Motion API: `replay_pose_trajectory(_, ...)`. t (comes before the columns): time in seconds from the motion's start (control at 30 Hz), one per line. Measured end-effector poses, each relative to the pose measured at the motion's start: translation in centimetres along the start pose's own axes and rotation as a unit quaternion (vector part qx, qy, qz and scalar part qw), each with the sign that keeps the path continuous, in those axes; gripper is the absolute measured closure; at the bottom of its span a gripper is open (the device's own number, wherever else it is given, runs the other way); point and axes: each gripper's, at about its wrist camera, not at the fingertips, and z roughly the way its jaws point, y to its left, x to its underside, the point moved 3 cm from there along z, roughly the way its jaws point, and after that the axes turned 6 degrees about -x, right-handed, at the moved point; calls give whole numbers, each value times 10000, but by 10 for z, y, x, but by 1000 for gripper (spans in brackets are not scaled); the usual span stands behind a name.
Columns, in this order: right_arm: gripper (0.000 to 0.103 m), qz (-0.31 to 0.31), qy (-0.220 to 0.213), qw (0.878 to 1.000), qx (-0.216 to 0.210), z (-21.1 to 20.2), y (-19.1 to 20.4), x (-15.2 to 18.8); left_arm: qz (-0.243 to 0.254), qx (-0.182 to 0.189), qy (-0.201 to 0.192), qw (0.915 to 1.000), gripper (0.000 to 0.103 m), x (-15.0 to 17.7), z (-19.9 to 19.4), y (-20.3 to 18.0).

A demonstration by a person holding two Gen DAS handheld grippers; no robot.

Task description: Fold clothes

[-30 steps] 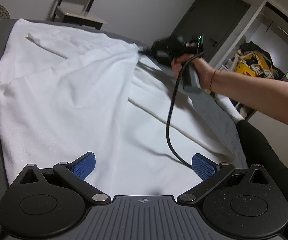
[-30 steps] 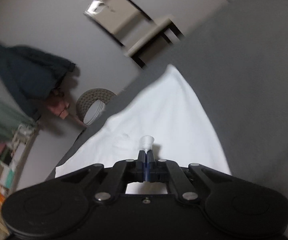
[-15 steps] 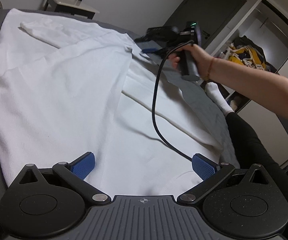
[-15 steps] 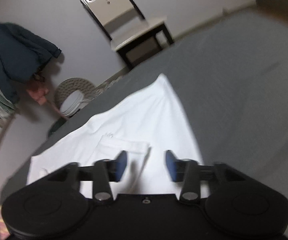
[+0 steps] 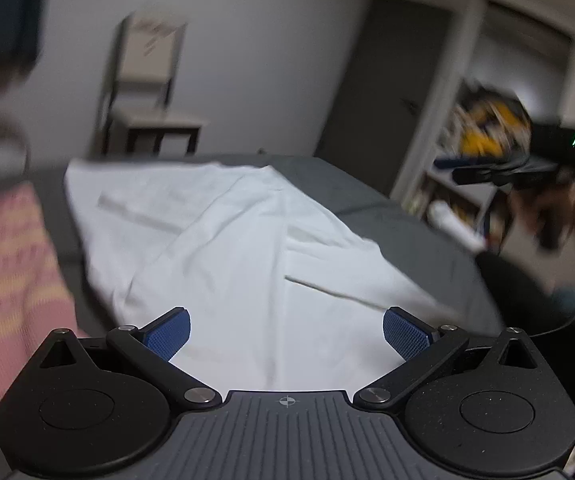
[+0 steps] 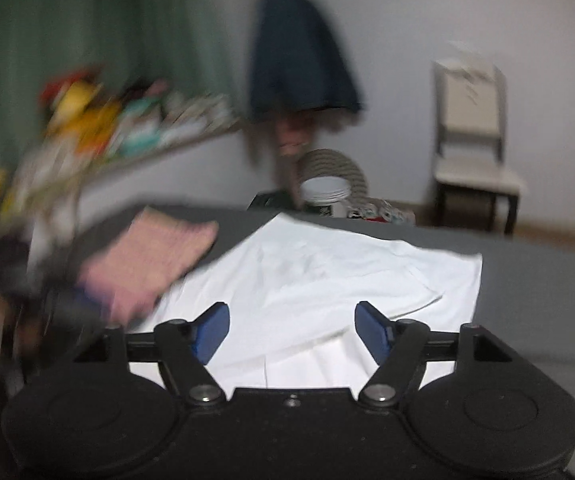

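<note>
A white garment (image 5: 227,248) lies partly folded on the grey bed (image 5: 387,216), one side laid over the middle. My left gripper (image 5: 285,330) hovers open above its near edge, nothing between the blue pads. In the right wrist view the same white garment (image 6: 327,280) spreads ahead of my right gripper (image 6: 292,330), which is open and empty above the cloth. From the left wrist view, the right gripper (image 5: 503,170) appears raised at the far right, off the bed, held by a hand (image 5: 547,216). Both views are blurred.
A pink striped cloth (image 5: 3,280) lies on the bed to the left of the garment, seen also as the pink cloth (image 6: 147,260). A chair (image 6: 471,136) stands by the wall. A dark jacket (image 6: 299,60) hangs behind. A cluttered shelf (image 5: 483,140) stands right.
The right gripper opened and let go of the white garment, then pulled back off the bed to the right. The folded side now lies flat. The left gripper swung, staying open.
</note>
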Motion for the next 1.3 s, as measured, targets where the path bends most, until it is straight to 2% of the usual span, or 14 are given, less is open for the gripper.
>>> replay_pose_trajectory(0.13,32,-1499,792,9851,292,-18,58,35,1502,-175,296,9881,0,1,1,-55)
replay_pose_trajectory(0.23,32,-1850,1102,9759,344,-42,73,58,2976,-325,352,9535,0,16,-12,-100)
replay_pose_trajectory(0.37,26,-1974,1313,9690,691,-86,65,64,3879,-771,661,9161,0,32,-18,-127)
replay_pose_trajectory(0.43,21,-2299,1580,9527,1202,-97,59,67,4446,-881,1007,8857,0,42,-9,-136)
replay_pose_trajectory(0.5,21,-2644,1784,9357,1509,-93,57,77,5060,-989,1408,8452,1,53,3,-146)
replay_pose_trajectory(0.57,21,-2736,1825,9312,1571,-82,61,84,5493,-1161,1566,8126,1,65,12,-152)
replay_pose_trajectory(0.73,21,-2575,1590,9475,1038,-39,88,99,6156,-1196,1836,7570,6,85,17,-169)
replay_pose_trajectory(0.8,22,-2564,1606,9495,831,-24,100,104,6319,-1309,1816,7421,21,90,18,-174)
replay_pose_trajectory(0.83,23,-2611,1606,9487,772,-17,105,106,6401,-1365,1805,7342,36,93,19,-177)
replay_pose_trajectory(0.93,23,-2843,1592,9424,751,0,118,112,6679,-1518,1773,7067,46,101,26,-180)
replay_pose_trajectory(1.03,23,-3128,1603,9336,700,11,128,120,6853,-1457,1781,6910,49,106,26,-186)
replay_pose_trajectory(1.13,24,-3606,1741,9130,780,20,131,135,6794,-1378,1872,6960,48,103,21,-190)
replay_pose_trajectory(1.23,29,-4063,1922,8887,910,32,128,152,6933,-1330,1858,6835,48,110,20,-194)
replay_pose_trajectory(1.3,34,-4097,1996,8863,818,39,128,159,6908,-1377,1809,6864,49,111,23,-195)
